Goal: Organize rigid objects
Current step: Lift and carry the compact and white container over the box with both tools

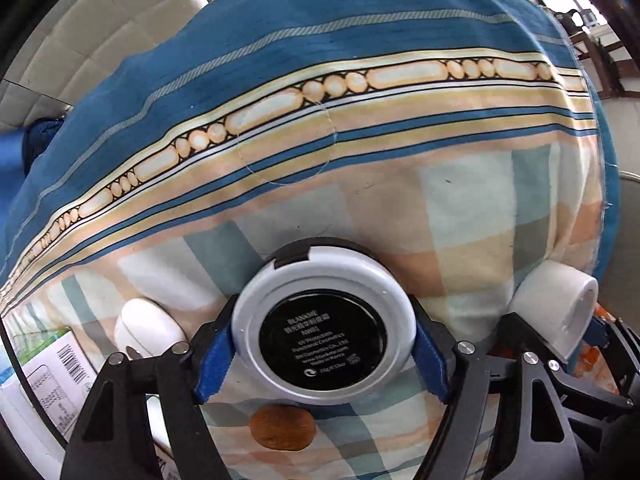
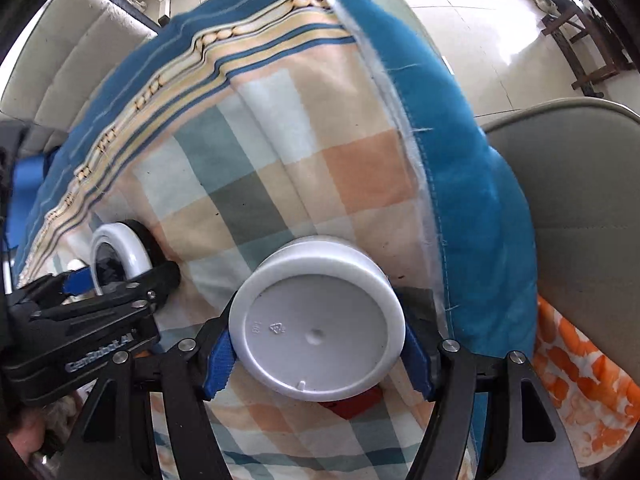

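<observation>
A: Compact [image 1: 323, 320], round, white rim w/ black label, sits clamped in your left tool [image 1: 323, 344]. Blue pads [image 1: 214, 354] press it on both sides. It's held on edge, label facing the cam, above the checked cloth [image 1: 460, 200].

B: And your right tool [image 2: 316, 350]?

A: Closed on the white jar [image 2: 316, 320], base toward the cam, recycling mark visible. Pads [image 2: 219, 364] touch the rim left & right. Jar hangs above the same cloth, near its blue border [image 2: 472, 200].

B: Both show in each other's view?

A: Yes. Right cam sees your left tool [image 2: 96, 304] at far left w/ the compact [image 2: 120, 252] in it. Left cam sees the jar [image 1: 560, 304] at right, tilted, w/ the right tool under it, its tips hidden.

B: The two items, touching?

A: No, apart, side by side.

B: What else is on the cloth?

A: Left cam: white oval thing [image 1: 148, 328] just left of the compact, can't tell what it is. Brown oval lump [image 1: 282, 426] lies below the compact, between your left tool's arms. Box w/ barcode [image 1: 56, 376] at lower left edge. Right cam: red thing [image 2: 356, 402] peeks from under the jar, mostly hidden.

B: Surroundings?

A: Grey chair [image 2: 568, 208] at right of the cloth, w/ orange-patterned fabric [image 2: 580, 392] beside it. Pale tiled floor [image 2: 480, 20] beyond.
</observation>
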